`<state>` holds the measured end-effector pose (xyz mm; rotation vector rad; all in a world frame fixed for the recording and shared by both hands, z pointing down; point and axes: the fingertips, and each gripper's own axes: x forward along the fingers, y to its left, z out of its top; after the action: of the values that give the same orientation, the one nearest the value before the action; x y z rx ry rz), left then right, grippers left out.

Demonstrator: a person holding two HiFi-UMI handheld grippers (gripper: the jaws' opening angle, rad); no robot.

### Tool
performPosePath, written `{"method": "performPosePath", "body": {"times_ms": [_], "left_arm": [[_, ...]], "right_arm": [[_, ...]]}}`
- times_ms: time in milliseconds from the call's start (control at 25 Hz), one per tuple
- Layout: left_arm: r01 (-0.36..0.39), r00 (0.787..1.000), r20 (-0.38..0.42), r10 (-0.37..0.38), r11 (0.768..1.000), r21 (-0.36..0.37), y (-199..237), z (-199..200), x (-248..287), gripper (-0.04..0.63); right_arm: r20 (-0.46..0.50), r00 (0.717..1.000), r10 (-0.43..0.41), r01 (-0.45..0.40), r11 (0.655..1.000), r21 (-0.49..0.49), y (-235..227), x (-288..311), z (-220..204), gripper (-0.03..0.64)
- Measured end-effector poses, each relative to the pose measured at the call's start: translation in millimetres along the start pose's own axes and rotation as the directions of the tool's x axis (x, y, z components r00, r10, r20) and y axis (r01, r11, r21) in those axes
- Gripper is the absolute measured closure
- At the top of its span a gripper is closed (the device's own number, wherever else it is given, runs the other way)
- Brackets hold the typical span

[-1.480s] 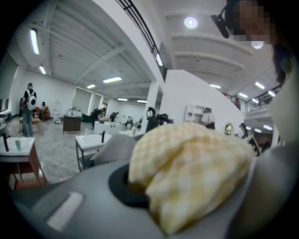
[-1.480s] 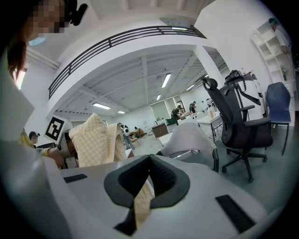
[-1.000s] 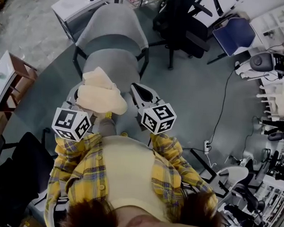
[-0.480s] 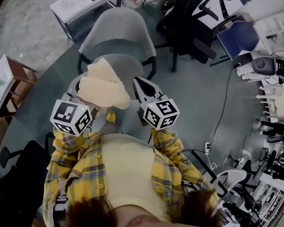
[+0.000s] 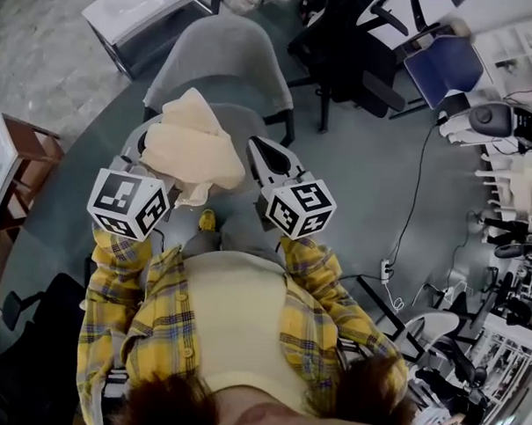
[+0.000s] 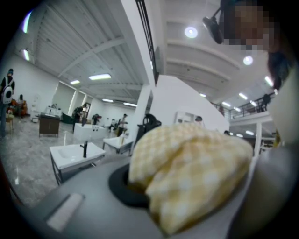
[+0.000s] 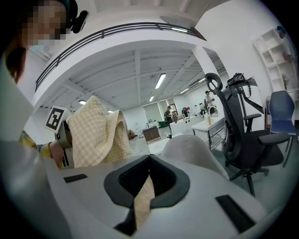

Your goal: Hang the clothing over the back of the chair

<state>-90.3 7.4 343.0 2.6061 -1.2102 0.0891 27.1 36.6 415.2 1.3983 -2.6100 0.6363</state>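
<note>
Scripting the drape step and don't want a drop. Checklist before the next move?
1. Grip of left claw on the clothing: ok, shut on it.
2. Grip of right claw: ok, a strip of the clothing is pinched between its jaws.
3. Clothing spread for draping: not ok, bunched in a heap by the left claw.
4. Chair back bare: ok.
5. Clothing over the chair back: not ok, short of it in the head view.
6. Clothing lifted higher than the chair back: cannot tell.
</note>
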Motion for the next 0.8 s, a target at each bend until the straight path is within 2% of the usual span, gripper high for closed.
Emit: {"method": "performPosePath", "body": {"times_ms": [240,800], "left_arm": [[-0.024,1.0,0.019,0.024,1.0,0.003,16.9,19.5,29.3,0.568],[-0.12,0.992,0.048,0.118,0.992,0.032,53.5,60.9,112.1,0.568]], "right_arm": [[0.008,1.0,0.017,-0.017,1.0,0.002,-23.2,22.9,15.4,0.603],[-0.019,0.993,0.118,-0.118,0.993,0.019,-80.8,75.8,46.1,0.603]]}}
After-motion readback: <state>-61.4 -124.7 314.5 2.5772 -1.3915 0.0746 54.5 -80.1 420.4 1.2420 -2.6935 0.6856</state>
